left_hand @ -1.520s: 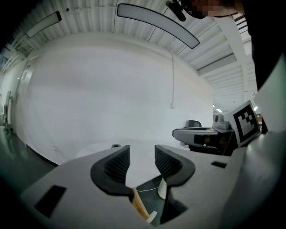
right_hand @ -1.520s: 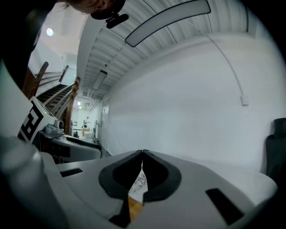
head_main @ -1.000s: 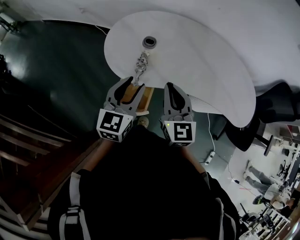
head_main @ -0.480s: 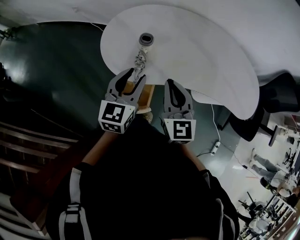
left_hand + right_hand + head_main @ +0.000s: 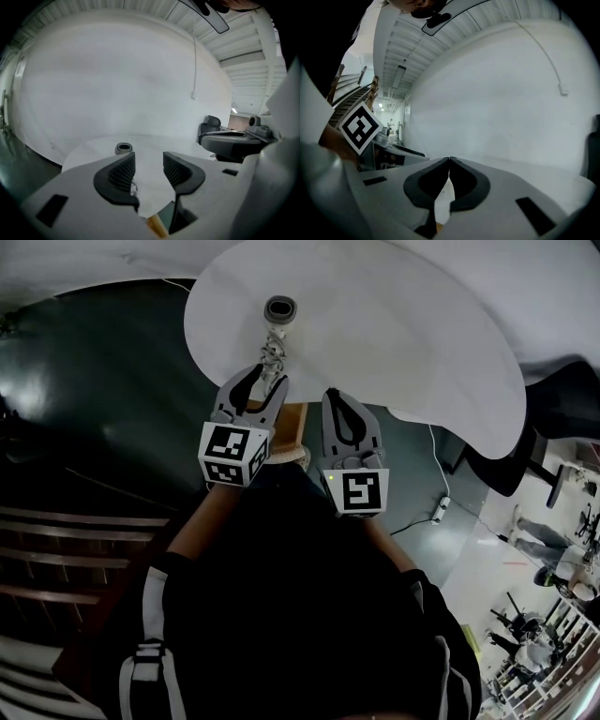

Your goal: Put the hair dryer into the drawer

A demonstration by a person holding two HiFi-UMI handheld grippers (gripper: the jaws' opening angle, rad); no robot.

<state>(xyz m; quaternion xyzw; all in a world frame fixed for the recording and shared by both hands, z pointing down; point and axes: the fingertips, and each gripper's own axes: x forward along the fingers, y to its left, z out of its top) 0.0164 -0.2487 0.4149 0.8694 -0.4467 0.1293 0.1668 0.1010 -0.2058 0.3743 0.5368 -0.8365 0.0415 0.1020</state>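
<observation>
The grey hair dryer lies on the round white table, and its coiled cord trails toward me. It also shows in the left gripper view, where the hair dryer sits ahead of the jaws. My left gripper hovers at the table's near edge, its tips just short of the cord; its jaws have just been opening, with nothing between them. My right gripper is beside it, shut and empty. In its own view the left gripper is open, and the right gripper is shut.
A wooden piece of furniture sits under the table edge between the grippers. A black office chair stands at the right. On the dark floor lies a power strip. Wooden stairs run at the left.
Both grippers have moved forward toward the table. The left tips have closed in on the cord, and the left jaws look slightly wider.
</observation>
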